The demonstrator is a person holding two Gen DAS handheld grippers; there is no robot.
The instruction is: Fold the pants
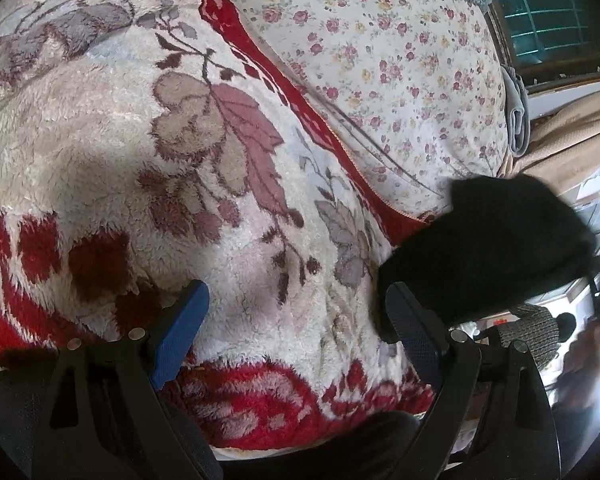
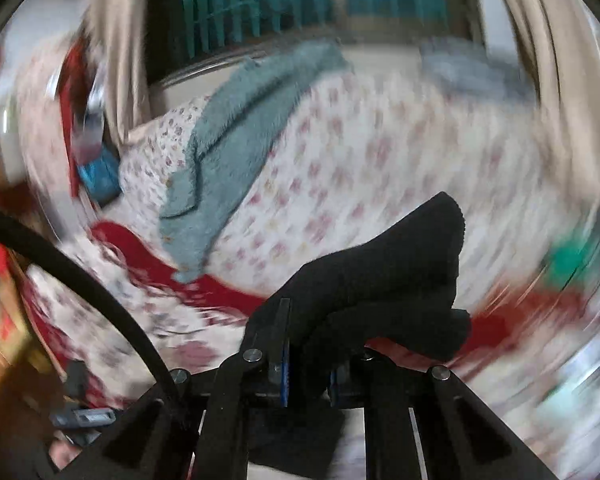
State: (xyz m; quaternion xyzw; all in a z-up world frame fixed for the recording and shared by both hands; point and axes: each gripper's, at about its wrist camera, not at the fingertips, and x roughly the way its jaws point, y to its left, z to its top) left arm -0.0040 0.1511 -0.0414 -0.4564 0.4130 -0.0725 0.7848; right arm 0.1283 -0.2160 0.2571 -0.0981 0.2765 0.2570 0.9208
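The black pants (image 2: 384,276) are bunched in my right gripper (image 2: 308,360), which is shut on them and holds them above the bed; the right wrist view is motion-blurred. In the left wrist view the same black pants (image 1: 488,256) hang at the right, beside my right-hand finger. My left gripper (image 1: 296,316) is open and empty, its blue pads (image 1: 180,332) spread over the fluffy red-and-cream floral blanket (image 1: 140,160).
A cream sheet with small flowers (image 1: 380,60) covers the far bed. A teal fleece garment (image 2: 236,144) lies on it. A grey folded cloth (image 1: 518,120), beige curtains (image 2: 116,60) and a dark window (image 1: 548,8) lie beyond.
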